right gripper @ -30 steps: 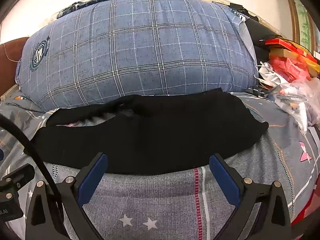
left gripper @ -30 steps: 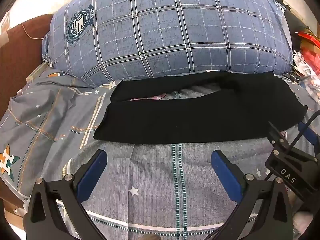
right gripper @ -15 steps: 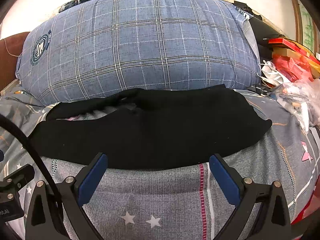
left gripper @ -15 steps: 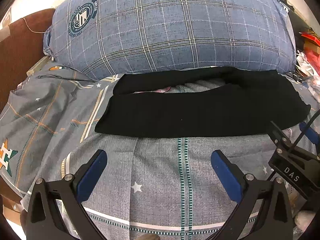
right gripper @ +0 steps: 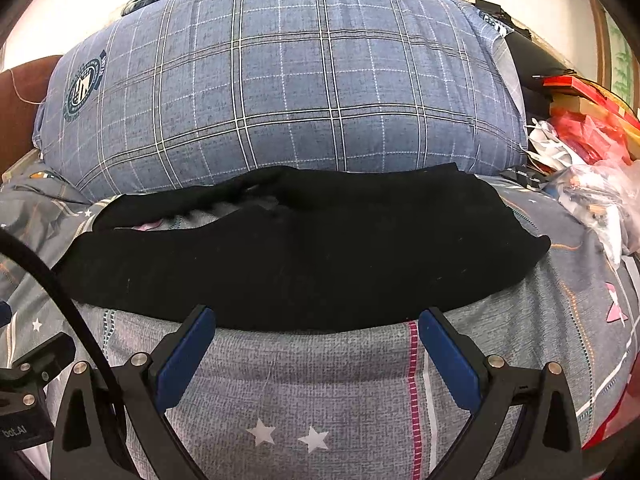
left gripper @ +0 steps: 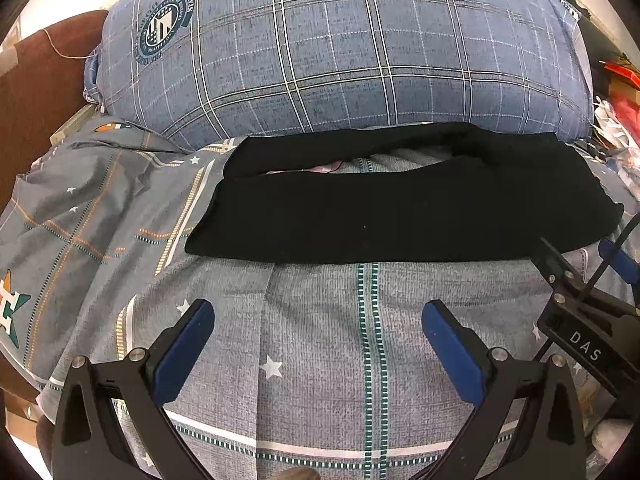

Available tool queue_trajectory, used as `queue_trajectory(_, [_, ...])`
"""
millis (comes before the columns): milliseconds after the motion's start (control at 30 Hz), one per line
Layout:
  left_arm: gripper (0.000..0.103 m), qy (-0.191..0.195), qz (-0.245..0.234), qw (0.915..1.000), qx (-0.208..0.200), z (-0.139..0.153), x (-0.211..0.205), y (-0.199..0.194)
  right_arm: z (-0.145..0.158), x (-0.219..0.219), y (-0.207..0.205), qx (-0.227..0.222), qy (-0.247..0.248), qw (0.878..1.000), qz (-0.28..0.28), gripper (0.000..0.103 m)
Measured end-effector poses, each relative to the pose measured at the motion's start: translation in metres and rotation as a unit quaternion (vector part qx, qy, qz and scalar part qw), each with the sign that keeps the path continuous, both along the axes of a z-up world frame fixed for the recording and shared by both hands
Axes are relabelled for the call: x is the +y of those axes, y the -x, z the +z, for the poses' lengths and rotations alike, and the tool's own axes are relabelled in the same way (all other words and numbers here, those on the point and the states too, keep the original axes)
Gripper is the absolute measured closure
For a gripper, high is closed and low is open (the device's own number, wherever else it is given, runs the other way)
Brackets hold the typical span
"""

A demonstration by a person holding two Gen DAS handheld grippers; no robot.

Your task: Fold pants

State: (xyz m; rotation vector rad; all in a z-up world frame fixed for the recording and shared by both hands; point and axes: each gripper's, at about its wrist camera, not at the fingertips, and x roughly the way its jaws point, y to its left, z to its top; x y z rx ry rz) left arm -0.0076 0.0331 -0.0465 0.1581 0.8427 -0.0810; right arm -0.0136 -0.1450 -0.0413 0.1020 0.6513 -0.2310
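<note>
Black pants (left gripper: 400, 216) lie flat across the grey patterned bedsheet (left gripper: 320, 340), legs pointing left and waist to the right, with a gap between the two legs at the back. They also show in the right wrist view (right gripper: 312, 256). My left gripper (left gripper: 318, 320) is open and empty, a little short of the pants' near edge. My right gripper (right gripper: 312, 328) is open and empty, its blue fingertips just at the near edge of the pants. The right gripper's body (left gripper: 584, 332) shows at the right of the left wrist view.
A big blue plaid pillow (left gripper: 340, 52) lies right behind the pants; it also shows in the right wrist view (right gripper: 280, 88). Plastic bags and red boxes (right gripper: 588, 152) are piled at the right. A brown headboard (left gripper: 36, 92) stands at the left.
Both grippers have drawn back slightly from the pants, more sheet shows before the left one. Both stay open. The pants have not moved.
</note>
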Motion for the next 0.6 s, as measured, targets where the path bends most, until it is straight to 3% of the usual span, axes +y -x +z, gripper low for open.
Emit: queue_trajectory(600, [0.0,0.006,0.005,0.9997,0.023,-0.011,0.004,-0.005,-0.008,0.006,-0.006,0.022,0.004,1.0,0.011,0.0])
